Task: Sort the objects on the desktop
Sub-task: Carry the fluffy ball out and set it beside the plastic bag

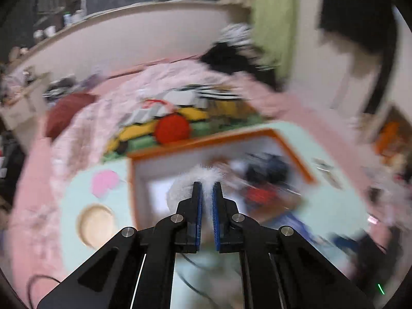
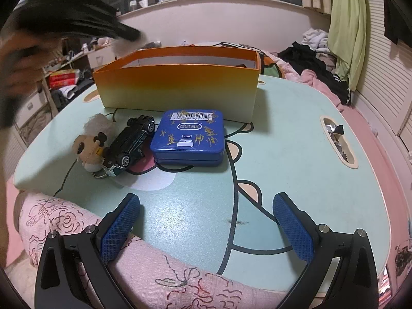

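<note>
Blue mesh pads frame both views. Nearest us, the right hand-held gripper [image 2: 206, 221] hangs released, its jaws spread wide over the front edge of the mint-green counter [image 2: 296, 154], holding nothing, with a pink rose-print quilt [image 2: 64, 221] bunched below it. Just beyond, three items wait unsorted on the counter: a blue tin [image 2: 190, 139], a black toy car [image 2: 130, 141] lying just beside the tin's left edge, and a small plush keychain [image 2: 88, 152] touching the car's far side. Behind them stands the orange box [image 2: 177, 87], open at the top.

We see the left hand-held gripper [image 1: 206, 188] clenched on a white fluffy item [image 1: 180, 182], its jaws nearly together with fur spilling out on either side. In the right wrist view the same gripper appears as a dark blur above the box's left corner. The left wrist view is heavily smeared, yet it shows the fluff held over the box's white interior, where other objects already lie, too blurred to name.

We judge the step in hand to be the drop of the fluffy item into the box. Next, the left jaws need to part once the fluff is clear of the rim, while the right gripper needs to reach forward for the tin, the closest of the three items left.
</note>
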`<action>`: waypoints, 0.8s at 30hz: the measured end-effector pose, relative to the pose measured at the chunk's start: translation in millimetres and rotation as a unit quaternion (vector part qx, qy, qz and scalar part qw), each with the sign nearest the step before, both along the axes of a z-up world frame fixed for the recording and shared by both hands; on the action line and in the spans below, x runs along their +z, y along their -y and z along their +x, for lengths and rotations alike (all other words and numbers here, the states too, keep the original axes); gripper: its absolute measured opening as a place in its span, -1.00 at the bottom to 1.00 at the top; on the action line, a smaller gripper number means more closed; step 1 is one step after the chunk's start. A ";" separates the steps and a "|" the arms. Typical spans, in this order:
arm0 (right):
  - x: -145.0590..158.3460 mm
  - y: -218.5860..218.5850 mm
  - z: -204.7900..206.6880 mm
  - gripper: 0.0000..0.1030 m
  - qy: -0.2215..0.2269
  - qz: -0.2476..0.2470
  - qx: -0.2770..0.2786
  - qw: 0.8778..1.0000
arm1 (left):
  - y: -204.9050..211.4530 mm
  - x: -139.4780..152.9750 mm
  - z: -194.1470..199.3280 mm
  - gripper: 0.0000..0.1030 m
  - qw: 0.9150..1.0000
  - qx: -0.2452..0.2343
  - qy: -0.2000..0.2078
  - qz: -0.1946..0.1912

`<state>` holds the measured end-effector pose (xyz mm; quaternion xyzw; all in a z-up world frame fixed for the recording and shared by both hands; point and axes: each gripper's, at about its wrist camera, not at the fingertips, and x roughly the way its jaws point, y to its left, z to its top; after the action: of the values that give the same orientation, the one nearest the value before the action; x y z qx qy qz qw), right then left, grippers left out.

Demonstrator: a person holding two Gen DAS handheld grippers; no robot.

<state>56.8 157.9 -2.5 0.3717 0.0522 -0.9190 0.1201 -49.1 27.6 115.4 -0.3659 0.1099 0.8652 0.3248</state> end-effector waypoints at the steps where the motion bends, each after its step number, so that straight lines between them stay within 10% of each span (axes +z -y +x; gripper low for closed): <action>1: 0.1 -0.1 0.0 1.00 0.000 0.000 0.000 1.000 | 0.3 -1.5 14.1 -0.85 1.000 -0.013 0.004 0.005; 6: 0.4 0.0 0.2 1.00 0.000 0.000 0.000 1.000 | -2.9 -34.1 47.7 -0.75 0.997 -0.056 0.043 0.031; 10: 0.5 0.4 0.2 1.00 0.000 0.000 0.000 1.000 | -10.3 -47.9 45.0 0.46 0.998 -0.037 0.030 0.033; 16: 0.9 -0.1 0.6 1.00 -0.001 0.000 0.000 1.000 | 29.8 -28.4 65.8 0.58 0.997 -0.007 -0.023 0.073; 24: 1.2 -0.6 0.6 1.00 -0.001 -0.001 -0.001 1.000 | 41.2 -93.6 114.0 0.61 0.998 -0.028 -0.013 -0.059</action>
<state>57.3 158.5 -1.3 0.3710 0.0516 -0.9194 0.1198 64.9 -13.7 21.8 -0.3698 0.1753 0.8524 0.3254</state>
